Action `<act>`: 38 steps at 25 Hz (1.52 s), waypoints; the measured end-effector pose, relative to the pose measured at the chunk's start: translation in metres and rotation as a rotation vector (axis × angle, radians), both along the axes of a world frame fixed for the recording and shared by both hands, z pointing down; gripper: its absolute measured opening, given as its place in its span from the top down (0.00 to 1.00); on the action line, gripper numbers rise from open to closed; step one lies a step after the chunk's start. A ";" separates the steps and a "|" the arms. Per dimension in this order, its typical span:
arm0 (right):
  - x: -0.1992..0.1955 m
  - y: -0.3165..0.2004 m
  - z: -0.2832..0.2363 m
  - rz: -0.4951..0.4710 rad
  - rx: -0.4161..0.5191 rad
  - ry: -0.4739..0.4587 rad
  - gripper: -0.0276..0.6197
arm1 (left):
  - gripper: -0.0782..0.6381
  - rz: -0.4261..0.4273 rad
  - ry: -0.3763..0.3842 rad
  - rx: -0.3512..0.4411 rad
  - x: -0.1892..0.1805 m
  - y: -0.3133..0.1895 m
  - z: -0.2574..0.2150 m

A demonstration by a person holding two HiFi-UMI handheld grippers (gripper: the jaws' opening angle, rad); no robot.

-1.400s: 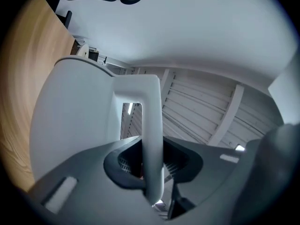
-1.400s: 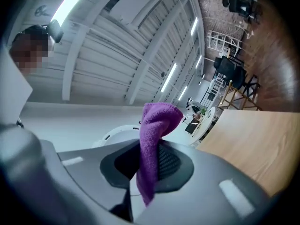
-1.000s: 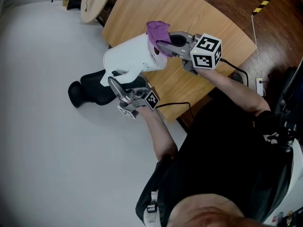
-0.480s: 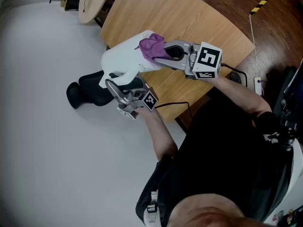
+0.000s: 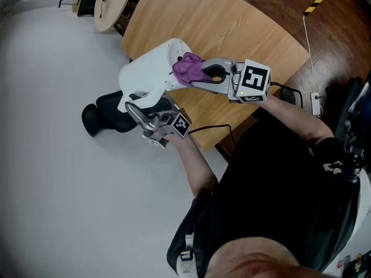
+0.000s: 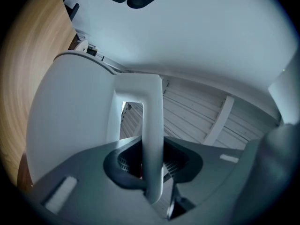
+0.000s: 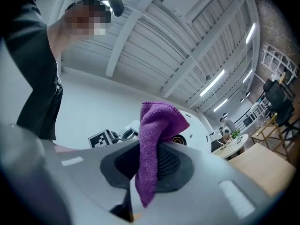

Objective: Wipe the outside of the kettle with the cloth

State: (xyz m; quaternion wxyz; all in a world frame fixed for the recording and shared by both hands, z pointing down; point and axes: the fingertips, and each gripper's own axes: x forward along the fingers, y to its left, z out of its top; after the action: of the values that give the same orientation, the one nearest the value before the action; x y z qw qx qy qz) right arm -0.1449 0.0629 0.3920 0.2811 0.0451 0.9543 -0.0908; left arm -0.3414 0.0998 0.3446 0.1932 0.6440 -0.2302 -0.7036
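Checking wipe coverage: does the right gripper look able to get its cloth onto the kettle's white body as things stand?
Probably yes. The left gripper holds the kettle tilted by its handle, and the purple cloth in the right gripper sits at the kettle's end, apparently touching, with nothing between.

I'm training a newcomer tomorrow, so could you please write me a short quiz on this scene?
1. Which part of the kettle does the left gripper clamp? A handle; B spout; C lid.
2. True or false: the kettle stands upright on the table.
3. Fill in: the right gripper holds a ___ cloth.
Key: 1 A; 2 false; 3 purple.
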 end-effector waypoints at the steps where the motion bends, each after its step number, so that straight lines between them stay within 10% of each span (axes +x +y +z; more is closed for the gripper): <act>1: 0.000 -0.001 0.002 -0.003 -0.007 0.001 0.88 | 0.75 0.003 -0.008 0.005 0.003 0.000 -0.003; 12: -0.015 -0.035 0.045 -0.006 -0.191 0.098 0.88 | 0.75 -0.002 -0.076 0.051 0.016 0.009 -0.023; 17: 0.038 -0.068 0.016 0.093 -0.248 -0.009 0.88 | 0.75 -0.014 0.007 0.021 0.024 0.011 -0.015; 24: 0.049 -0.093 -0.068 0.167 -0.064 -0.047 0.88 | 0.75 0.017 0.022 0.025 0.029 0.003 -0.011; 32: 0.026 -0.032 -0.051 0.075 0.011 0.055 0.88 | 0.75 0.010 0.030 0.023 0.026 0.002 -0.011; 36: 0.021 0.007 -0.041 0.195 0.415 -0.008 0.88 | 0.75 -0.011 0.025 0.008 0.017 0.004 -0.005; 38: 0.012 0.017 -0.017 0.175 0.457 0.068 0.88 | 0.75 -0.022 0.008 -0.002 0.013 0.004 -0.004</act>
State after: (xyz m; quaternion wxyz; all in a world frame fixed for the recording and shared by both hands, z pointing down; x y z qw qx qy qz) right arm -0.1324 0.0803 0.3748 0.2382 0.0214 0.9592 0.1508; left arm -0.3289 0.1041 0.3403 0.1868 0.6385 -0.2371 -0.7079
